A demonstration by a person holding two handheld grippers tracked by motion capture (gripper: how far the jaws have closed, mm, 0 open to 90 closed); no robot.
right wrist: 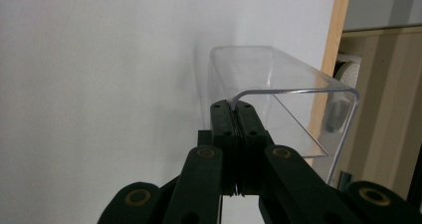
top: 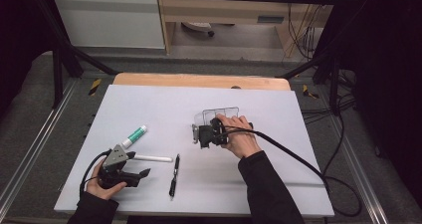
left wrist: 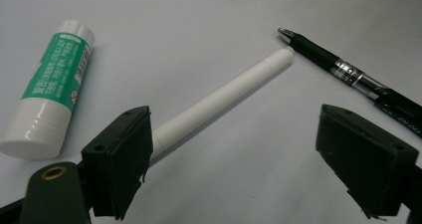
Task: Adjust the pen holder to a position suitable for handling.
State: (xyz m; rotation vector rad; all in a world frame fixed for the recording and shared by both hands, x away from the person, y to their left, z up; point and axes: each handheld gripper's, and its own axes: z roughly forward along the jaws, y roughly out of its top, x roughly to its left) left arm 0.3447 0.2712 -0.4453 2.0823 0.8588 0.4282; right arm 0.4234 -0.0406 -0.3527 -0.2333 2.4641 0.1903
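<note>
Clear plastic organiser tray (top: 222, 115), toward the far-right part of the bench (top: 149, 104), pinched by its thin wall in the right hand-held gripper (right wrist: 234, 107), jaws shut tight on the rim. Likely light, stiff, slippery, somewhat brittle; best gripped low on a wall near a corner. Left hand-held gripper (left wrist: 234, 154) gaping wide over a white stick (left wrist: 224, 92) near the front-left corner, holding nothing. Tray's dividers and base hard to make out through glare.

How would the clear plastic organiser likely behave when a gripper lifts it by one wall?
The clear plastic organiser looks thin-walled, so probably light but slightly flexible. Its glossy wall may slip between the right gripper's shut pads. Held at one edge, it would likely tilt.
</note>
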